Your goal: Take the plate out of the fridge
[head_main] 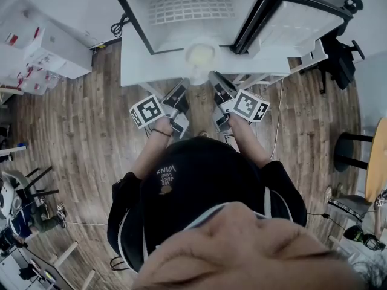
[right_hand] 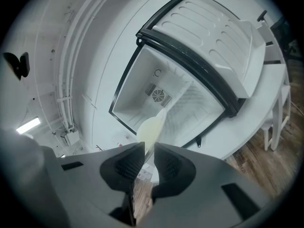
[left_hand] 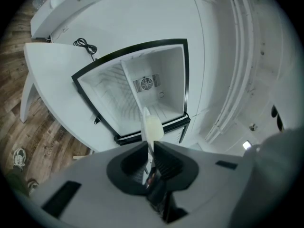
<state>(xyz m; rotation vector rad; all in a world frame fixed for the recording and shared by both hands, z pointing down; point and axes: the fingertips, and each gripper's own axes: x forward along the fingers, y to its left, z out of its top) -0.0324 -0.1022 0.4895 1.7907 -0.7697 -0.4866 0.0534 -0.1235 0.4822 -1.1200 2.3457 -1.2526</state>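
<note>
Plate (head_main: 199, 54): thin, rigid, probably light, breakable. We clamp opposite rims with left hand-held gripper (head_main: 183, 84) and right hand-held gripper (head_main: 213, 77).

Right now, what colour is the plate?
Pale creamy yellow; the plate shows best in the head view.

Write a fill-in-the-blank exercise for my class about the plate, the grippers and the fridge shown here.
1. The pale plate is clamped at its rim by ____ grippers at once, the left gripper and the right gripper.
2. The door of the fridge stands ____.
3. The fridge sits on a white ____.
4. The plate is now ____ the fridge, in front of its opening.

Missing words: both; open; table; outside
</note>
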